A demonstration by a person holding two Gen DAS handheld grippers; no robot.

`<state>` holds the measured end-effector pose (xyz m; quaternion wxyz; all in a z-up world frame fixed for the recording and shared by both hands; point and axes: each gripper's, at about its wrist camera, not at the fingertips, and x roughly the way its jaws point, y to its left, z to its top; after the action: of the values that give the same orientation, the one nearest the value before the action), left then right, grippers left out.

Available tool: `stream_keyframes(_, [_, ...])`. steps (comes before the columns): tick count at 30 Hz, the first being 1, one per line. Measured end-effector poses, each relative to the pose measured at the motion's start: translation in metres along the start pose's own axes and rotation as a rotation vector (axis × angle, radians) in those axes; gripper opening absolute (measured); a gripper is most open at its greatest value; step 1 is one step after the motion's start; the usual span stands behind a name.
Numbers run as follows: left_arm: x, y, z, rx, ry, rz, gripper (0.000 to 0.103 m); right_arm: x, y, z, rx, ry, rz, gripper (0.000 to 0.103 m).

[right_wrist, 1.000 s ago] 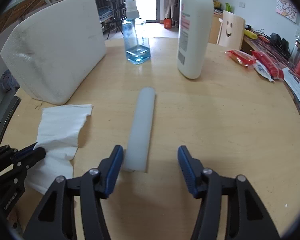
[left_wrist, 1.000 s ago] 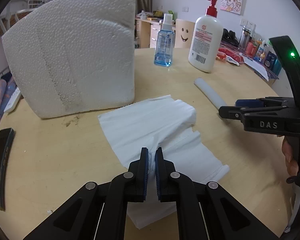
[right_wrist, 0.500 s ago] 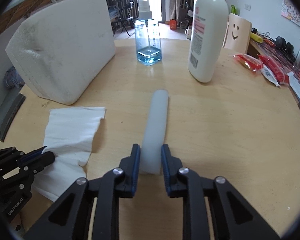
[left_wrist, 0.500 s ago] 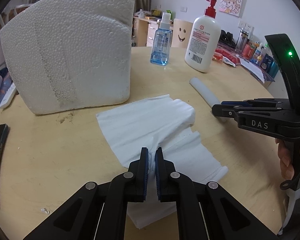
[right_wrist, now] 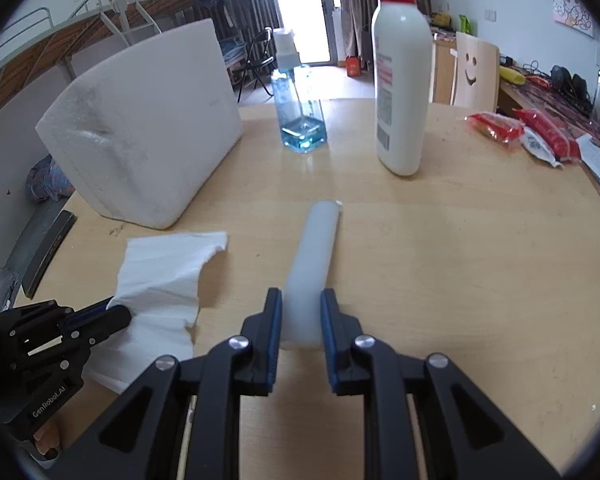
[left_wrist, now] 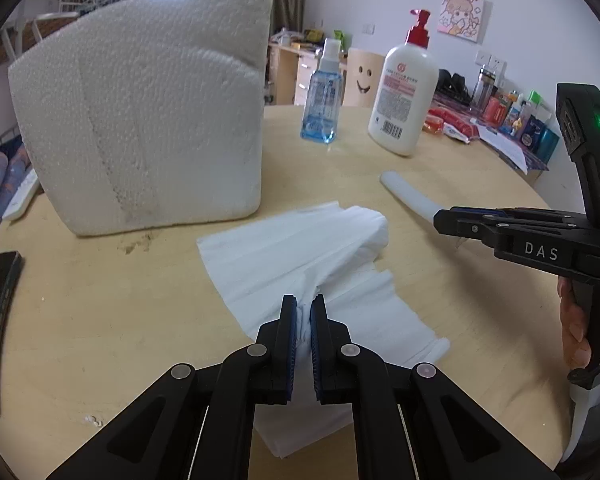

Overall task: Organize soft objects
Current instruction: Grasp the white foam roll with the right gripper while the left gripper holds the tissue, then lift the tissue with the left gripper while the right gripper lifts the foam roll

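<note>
A crumpled white tissue sheet (left_wrist: 292, 248) lies on the round wooden table (left_wrist: 100, 300). My left gripper (left_wrist: 303, 308) is shut on a pinched fold at its near side. A pale foam tube (right_wrist: 318, 240) lies on the table pointing away from me. My right gripper (right_wrist: 300, 304) is shut on its near end, both blue pads pressing its sides. In the left wrist view the right gripper (left_wrist: 440, 218) comes in from the right, holding the foam tube (left_wrist: 404, 196). The right wrist view shows the left gripper (right_wrist: 118, 312) at the tissue (right_wrist: 168, 268).
A big white styrofoam block (left_wrist: 140, 112) stands behind the tissue. A blue spray bottle (left_wrist: 322, 100) and a white pump lotion bottle (left_wrist: 404, 96) stand at the back. Red snack packets (right_wrist: 520, 132) lie far right. A black curved object (left_wrist: 0, 320) sits at the left edge.
My right gripper's jaws went from wide open around the tube's near end to shut on it. The left gripper kept its hold on the tissue.
</note>
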<state>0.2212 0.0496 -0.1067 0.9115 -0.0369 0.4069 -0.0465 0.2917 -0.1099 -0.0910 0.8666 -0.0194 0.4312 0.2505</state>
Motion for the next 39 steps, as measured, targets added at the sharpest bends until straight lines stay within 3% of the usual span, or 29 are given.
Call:
stream_keyframes(16, [-0.021, -0.008, 0.004, 0.025, -0.128, 0.026, 0.007, -0.029, 0.006, 0.002, -0.001, -0.124, 0.102, 0.023])
stream_keyframes(24, [-0.040, -0.011, 0.007, 0.012, -0.188, 0.026, 0.007, -0.051, 0.010, -0.002, 0.029, -0.179, 0.086, 0.023])
stream_keyframes(30, [-0.052, -0.019, 0.000, 0.018, -0.201, 0.012, 0.007, -0.056, 0.017, -0.009, 0.012, -0.177, 0.088, 0.023])
stream_keyframes(34, [-0.052, -0.021, -0.005, 0.017, -0.190, 0.002, 0.007, -0.039, 0.018, -0.009, 0.003, -0.100, 0.063, 0.024])
stream_keyframes(36, [-0.054, -0.019, -0.007, 0.013, -0.193, 0.011, 0.007, -0.028, 0.019, -0.008, -0.005, -0.066, 0.031, 0.039])
stream_keyframes(37, [-0.055, -0.016, -0.009, 0.007, -0.194, 0.016, 0.007, -0.024, 0.019, -0.008, -0.009, -0.060, 0.016, 0.051])
stream_keyframes(39, [-0.056, -0.012, -0.011, -0.005, -0.197, 0.016, 0.007, -0.018, 0.021, -0.010, -0.021, -0.043, 0.002, 0.056])
